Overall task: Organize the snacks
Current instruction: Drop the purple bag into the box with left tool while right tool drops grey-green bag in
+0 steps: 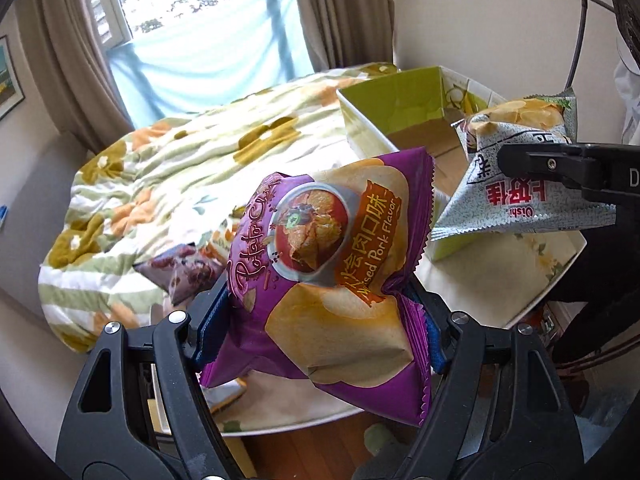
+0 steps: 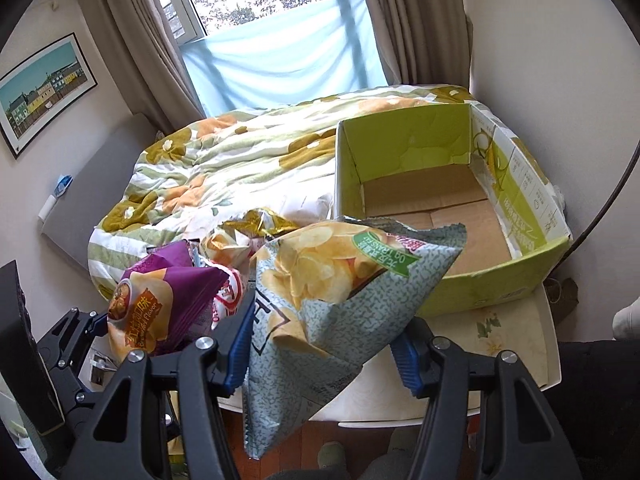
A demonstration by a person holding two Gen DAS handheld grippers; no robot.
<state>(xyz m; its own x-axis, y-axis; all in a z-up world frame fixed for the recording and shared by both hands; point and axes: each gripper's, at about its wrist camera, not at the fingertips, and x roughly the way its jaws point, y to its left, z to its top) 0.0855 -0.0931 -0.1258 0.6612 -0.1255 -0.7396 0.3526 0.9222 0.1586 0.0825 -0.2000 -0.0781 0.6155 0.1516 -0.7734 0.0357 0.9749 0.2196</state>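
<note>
The left hand-held gripper [image 1: 320, 312] clamps the purple chip bag [image 1: 320, 264]; the right hand-held gripper [image 2: 320, 352] grips the grey-green chip bag [image 2: 332, 304], seemingly near the green box [image 2: 500, 280].

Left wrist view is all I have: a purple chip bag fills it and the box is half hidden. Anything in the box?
Observer: No. The right wrist view shows the green box down to its floor: bare cardboard, nothing in it.
Operator: Right claw properly on its bag?
Observer: Yes. The right claw is shut on the grey-green chip bag, with a blue pad on each side.
Operator: Other snacks outside the box?
Observer: At least two: a gold foil pack and a red-and-white pack, both just behind the purple chip bag.
</note>
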